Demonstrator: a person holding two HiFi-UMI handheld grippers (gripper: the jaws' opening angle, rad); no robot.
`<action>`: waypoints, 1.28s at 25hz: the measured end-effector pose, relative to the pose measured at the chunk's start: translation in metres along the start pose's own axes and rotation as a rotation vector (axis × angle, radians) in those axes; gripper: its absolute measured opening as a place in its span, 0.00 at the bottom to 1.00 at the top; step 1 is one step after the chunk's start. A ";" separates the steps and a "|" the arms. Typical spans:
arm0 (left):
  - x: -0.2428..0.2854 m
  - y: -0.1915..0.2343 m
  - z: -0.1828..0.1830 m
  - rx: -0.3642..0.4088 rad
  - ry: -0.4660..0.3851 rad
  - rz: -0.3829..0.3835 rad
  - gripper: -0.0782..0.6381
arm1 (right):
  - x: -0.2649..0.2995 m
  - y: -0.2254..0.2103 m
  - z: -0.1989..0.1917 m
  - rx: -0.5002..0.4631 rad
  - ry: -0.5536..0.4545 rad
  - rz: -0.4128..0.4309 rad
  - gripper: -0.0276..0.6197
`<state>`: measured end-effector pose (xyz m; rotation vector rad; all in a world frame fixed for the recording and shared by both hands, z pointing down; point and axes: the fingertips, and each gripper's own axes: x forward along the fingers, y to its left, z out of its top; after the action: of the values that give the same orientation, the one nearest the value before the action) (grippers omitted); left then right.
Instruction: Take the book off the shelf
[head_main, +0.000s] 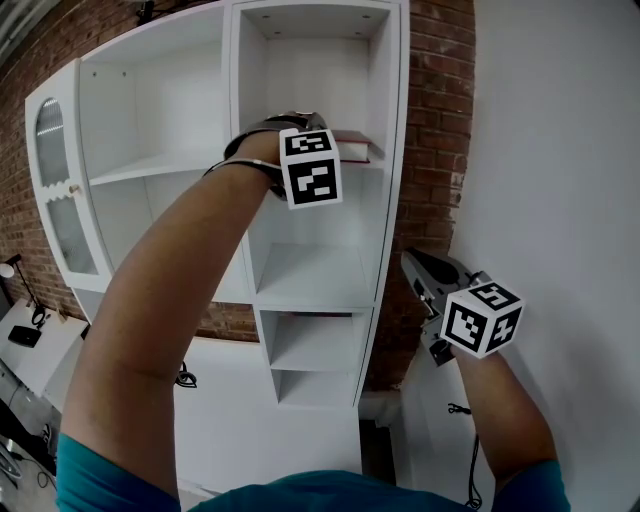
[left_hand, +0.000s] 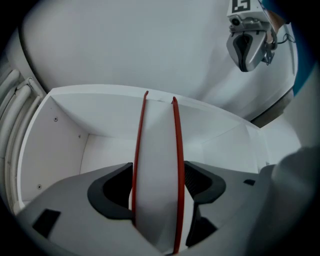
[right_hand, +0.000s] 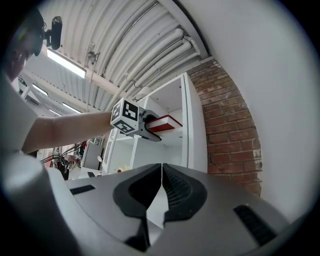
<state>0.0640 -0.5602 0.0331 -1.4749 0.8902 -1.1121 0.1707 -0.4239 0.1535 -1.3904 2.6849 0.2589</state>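
Note:
A book with red covers and white pages (head_main: 353, 148) lies on an upper board of the white shelf unit (head_main: 320, 283). My left gripper (head_main: 323, 141) reaches into that compartment. In the left gripper view the book (left_hand: 157, 165) stands edge-on between the two dark pads, and the left gripper (left_hand: 159, 187) is shut on it. My right gripper (head_main: 415, 265) hangs lower at the right, beside the white wall, away from the shelves. Its jaws (right_hand: 161, 187) meet with nothing between them. The right gripper view shows the left gripper (right_hand: 145, 127) holding the book (right_hand: 162, 123).
A brick wall (head_main: 435, 120) backs the shelf unit, with a plain white wall (head_main: 560, 150) at the right. The wider shelf section and a glass-door cabinet (head_main: 55, 200) stand to the left. A low white counter (head_main: 260, 420) lies below. A cable (head_main: 470, 450) hangs at lower right.

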 end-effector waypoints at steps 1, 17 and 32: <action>0.002 -0.002 0.001 -0.001 -0.002 -0.002 0.53 | -0.001 -0.001 0.000 0.000 -0.001 -0.001 0.08; -0.047 0.001 0.011 0.016 -0.096 0.094 0.37 | -0.004 0.001 0.002 -0.006 -0.005 0.022 0.08; -0.173 0.004 -0.001 -0.232 -0.395 0.277 0.35 | -0.007 0.031 0.014 -0.035 -0.035 0.083 0.08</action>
<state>0.0119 -0.3994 -0.0023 -1.6271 0.9267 -0.5021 0.1493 -0.3982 0.1445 -1.2729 2.7253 0.3358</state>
